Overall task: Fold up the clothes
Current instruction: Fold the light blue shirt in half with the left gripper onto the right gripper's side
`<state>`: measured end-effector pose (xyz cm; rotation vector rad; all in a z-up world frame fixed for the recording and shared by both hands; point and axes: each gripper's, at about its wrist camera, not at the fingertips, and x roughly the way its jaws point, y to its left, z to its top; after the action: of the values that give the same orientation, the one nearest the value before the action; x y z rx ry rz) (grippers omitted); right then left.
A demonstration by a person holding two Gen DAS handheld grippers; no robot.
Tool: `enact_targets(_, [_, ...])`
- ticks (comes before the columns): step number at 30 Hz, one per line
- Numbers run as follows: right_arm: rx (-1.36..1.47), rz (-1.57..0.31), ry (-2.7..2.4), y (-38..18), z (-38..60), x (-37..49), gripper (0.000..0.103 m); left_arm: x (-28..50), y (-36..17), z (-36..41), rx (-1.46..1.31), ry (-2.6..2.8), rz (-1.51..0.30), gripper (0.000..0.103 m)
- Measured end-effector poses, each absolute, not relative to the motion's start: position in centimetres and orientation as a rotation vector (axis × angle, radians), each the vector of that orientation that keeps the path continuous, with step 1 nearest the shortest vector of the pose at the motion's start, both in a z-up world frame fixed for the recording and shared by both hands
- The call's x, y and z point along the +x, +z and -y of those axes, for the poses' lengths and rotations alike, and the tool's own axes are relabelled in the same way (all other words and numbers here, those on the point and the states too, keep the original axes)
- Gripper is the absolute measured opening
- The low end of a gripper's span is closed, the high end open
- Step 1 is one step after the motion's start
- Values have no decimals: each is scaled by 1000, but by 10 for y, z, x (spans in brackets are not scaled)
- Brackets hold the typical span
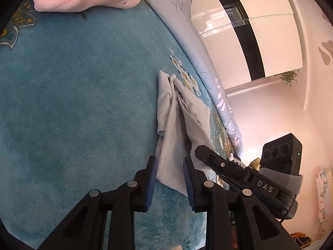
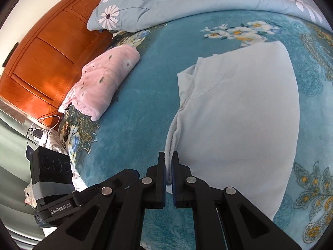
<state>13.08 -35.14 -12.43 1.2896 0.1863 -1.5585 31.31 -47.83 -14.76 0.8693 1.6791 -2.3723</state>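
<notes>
"DAS" and "GenRobot.AI" lettering on claw [image 1: 264, 185] bodies

Left tool [image 1: 169, 184], right tool [image 2: 169, 179]: black linkage arms, silver rivets, blue ribbed pads.

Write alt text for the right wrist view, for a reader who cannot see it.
The right claw is shut on the edge of a pale grey garment spread over a teal floral blanket. A folded pink fleece item lies further back to the left, near an orange wooden headboard, with a blue daisy-print quilt bunched along the top.
</notes>
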Motion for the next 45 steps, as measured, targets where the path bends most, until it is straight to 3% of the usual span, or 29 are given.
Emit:
enact_targets(13, [1349, -195, -1520, -156, 358, 134, 9, 309, -160, 489, 932, -2346, -1688, 32])
enact_targets(14, [1333, -194, -1515, -153, 357, 133, 12, 308, -159, 490, 933, -2349, -1676, 33])
enact_targets(15, [1316, -182, -1514, -148, 353, 131, 24, 306, -158, 490, 934, -2351, -1667, 36])
enact_targets(17, [1283, -149, -1536, -138, 341, 125, 39, 304, -158, 489, 940, -2356, -1659, 39])
enact_targets(19, [1252, -104, -1555, -126, 324, 115, 41, 300, -157, 490, 956, -2353, -1647, 39])
enact_targets(22, [1241, -49, -1657, -119, 288, 91, 41, 288, -155, 492, 971, -2355, -1592, 41])
enact_targets(28, [1440, 164, -1681, -165, 222, 59, 42, 268, -168, 485, 1080, -2340, -1524, 44])
enact_targets(37, [1479, 464, -1535, -196, 218, 56, 41, 269, -167, 476, 1085, -2329, -1457, 41])
enact_targets(38, [1479, 476, -1534, -197, 217, 55, 33, 269, -167, 475, 1085, -2327, -1443, 39])
enact_targets(39, [1479, 477, -1533, -197, 216, 54, 17, 268, -166, 473, 1084, -2325, -1429, 34])
enact_targets(42, [1477, 519, -1493, -199, 212, 49, 10, 267, -169, 467, 1087, -2315, -1463, 18])
enact_targets(45, [1464, 566, -1440, -195, 205, 35, 8, 272, -169, 458, 1086, -2319, -1487, 16])
